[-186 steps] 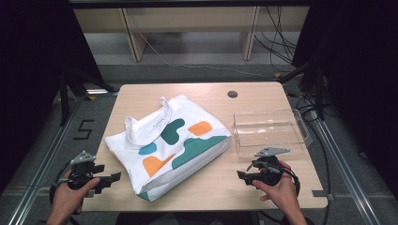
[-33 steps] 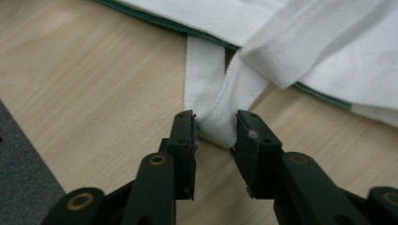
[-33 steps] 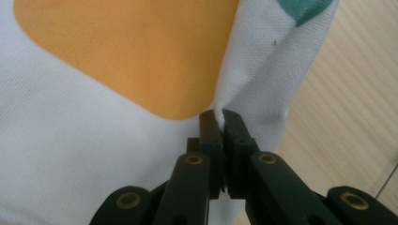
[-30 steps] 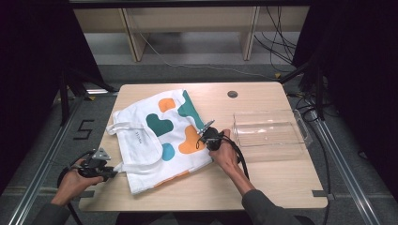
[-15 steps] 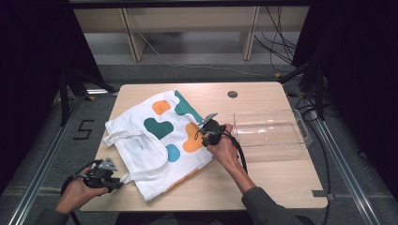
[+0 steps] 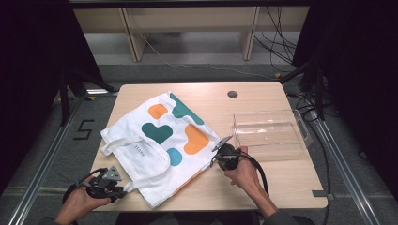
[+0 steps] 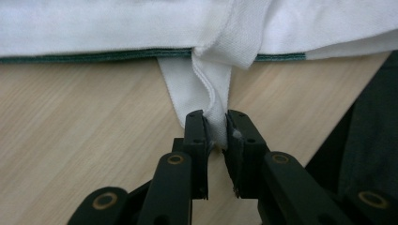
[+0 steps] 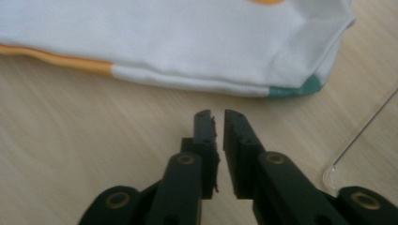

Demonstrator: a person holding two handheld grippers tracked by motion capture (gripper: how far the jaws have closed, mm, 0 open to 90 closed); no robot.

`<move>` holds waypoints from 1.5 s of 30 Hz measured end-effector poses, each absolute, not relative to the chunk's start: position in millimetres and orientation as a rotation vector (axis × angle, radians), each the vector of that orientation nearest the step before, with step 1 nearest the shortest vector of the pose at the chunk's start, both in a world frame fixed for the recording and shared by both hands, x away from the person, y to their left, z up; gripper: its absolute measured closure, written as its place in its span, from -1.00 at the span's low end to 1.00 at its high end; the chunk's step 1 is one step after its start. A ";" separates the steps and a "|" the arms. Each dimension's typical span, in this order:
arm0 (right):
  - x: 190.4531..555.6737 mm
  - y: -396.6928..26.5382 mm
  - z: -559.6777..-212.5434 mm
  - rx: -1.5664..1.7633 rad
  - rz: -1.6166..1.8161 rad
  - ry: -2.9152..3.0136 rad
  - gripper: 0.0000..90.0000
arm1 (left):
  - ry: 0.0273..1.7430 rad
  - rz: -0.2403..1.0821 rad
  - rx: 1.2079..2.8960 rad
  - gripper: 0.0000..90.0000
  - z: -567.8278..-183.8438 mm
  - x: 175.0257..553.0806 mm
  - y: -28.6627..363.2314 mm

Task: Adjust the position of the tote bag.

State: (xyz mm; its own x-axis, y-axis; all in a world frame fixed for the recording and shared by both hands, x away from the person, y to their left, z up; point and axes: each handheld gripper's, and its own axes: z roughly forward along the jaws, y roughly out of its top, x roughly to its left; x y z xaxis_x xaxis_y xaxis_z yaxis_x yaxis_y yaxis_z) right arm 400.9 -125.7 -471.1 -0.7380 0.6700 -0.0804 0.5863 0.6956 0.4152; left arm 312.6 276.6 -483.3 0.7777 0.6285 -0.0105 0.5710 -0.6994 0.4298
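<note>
Bag (image 6: 159, 140), white with orange and green blobs, lies flat on the wooden table (image 6: 272, 187), its strap (image 7: 206, 89) pinched tight in the left gripper (image 7: 216, 129) by the near edge, while the right gripper (image 8: 217, 123), jaws just snapped together on nothing, sits beside the bag's corner near the clear tray (image 6: 300, 140).

Each gripper is black — the left gripper (image 6: 104, 184) and the right gripper (image 6: 224, 156) both carry a grey three-cornered plate on top and trail a black cable. Their two black jaws are flat, blocky bars on linked arms, pinned with brass-ringed screws. Dark sleeves cover the forearms.
</note>
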 end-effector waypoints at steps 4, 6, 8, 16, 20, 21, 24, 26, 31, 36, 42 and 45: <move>416.8 -119.6 -483.5 1.017 0.556 2.691 0.97 | 0.874 0.168 2.557 0.74 -481.3 309.0 268.9; 425.9 -113.5 -485.9 1.017 0.563 2.683 1.00 | 0.868 0.155 2.553 0.74 -481.4 308.8 267.3; 435.9 -107.6 -486.6 1.010 0.551 2.658 1.00 | 0.854 0.138 2.544 0.74 -481.0 309.6 264.7; 473.3 -97.8 -480.3 1.072 0.569 2.561 1.00 | 0.767 0.127 2.549 0.73 -479.4 313.1 233.8; 491.0 -97.3 -476.5 1.097 0.566 2.514 1.00 | 0.741 0.109 2.535 0.73 -481.2 314.4 213.7; 491.0 -97.3 -476.5 1.097 0.566 2.514 1.00 | 0.741 0.109 2.535 0.73 -481.2 314.4 213.7; 501.2 -100.6 -469.5 1.148 0.557 2.482 0.89 | 0.717 0.104 2.542 0.74 -482.9 315.8 199.5; 497.7 -102.6 -463.4 1.128 0.562 2.475 0.83 | 0.709 0.112 2.555 0.74 -483.9 315.3 192.2; 473.1 -109.3 -440.1 1.093 0.610 2.450 0.85 | 0.709 0.099 2.543 0.75 -483.4 317.1 194.7; 447.1 -121.4 -433.4 1.027 0.758 2.514 0.92 | 0.705 0.085 2.528 0.74 -483.3 315.1 182.6; 409.4 -118.0 -432.2 0.912 0.870 2.583 0.83 | 0.683 0.054 2.494 0.68 -481.8 318.6 164.9; 390.0 -108.4 -436.3 0.868 0.878 2.624 0.57 | 0.724 0.036 2.451 0.30 -474.4 318.0 173.6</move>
